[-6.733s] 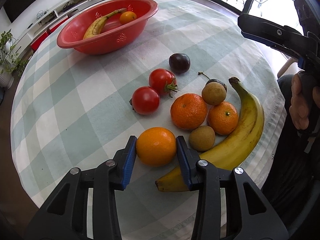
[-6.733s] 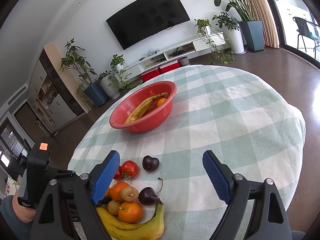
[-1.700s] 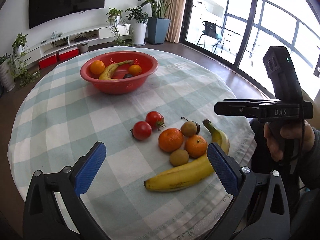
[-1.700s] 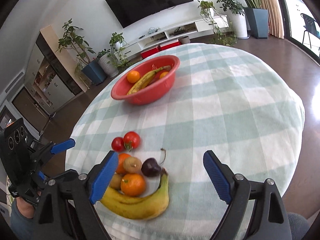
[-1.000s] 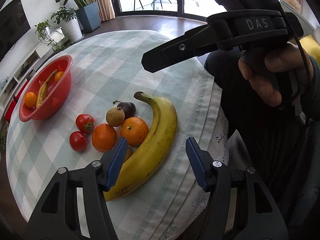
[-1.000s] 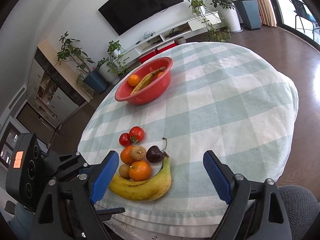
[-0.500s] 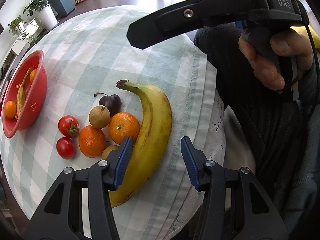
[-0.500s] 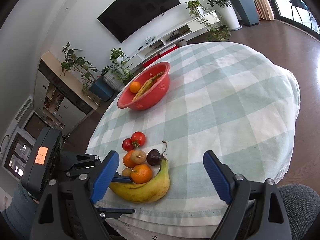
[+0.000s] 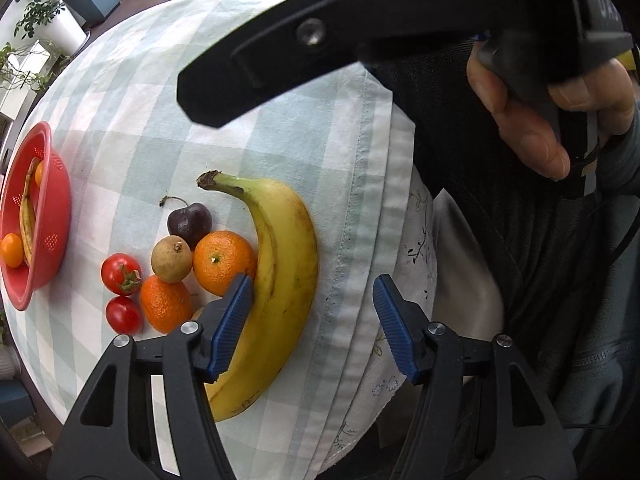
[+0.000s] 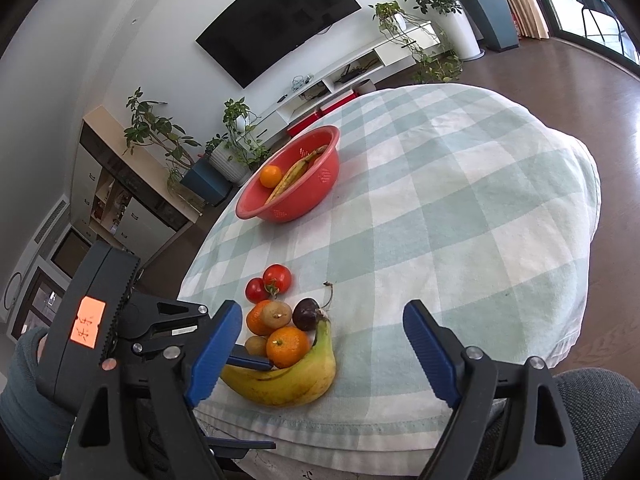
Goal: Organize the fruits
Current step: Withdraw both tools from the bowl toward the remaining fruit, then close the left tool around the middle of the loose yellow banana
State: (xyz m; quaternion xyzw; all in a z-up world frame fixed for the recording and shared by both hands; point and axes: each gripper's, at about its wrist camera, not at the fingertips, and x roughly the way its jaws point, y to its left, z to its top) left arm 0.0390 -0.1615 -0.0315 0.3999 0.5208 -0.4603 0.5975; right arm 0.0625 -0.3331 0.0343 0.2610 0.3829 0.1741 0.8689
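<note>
While the red bowl (image 9: 56, 216) at left holds some fruit, most remains; left gripper (image 9: 312, 320) gapes astride the banana (image 9: 280, 280), right gripper (image 10: 320, 352) gapes empty.

The banana (image 9: 286, 280) is flanked on its inner side by a mandarin (image 9: 222, 262) touching it; its outer side faces bare tablecloth (image 9: 348, 208). Between the fruit cluster and the red basket (image 10: 304, 200), open cloth allows passage.
</note>
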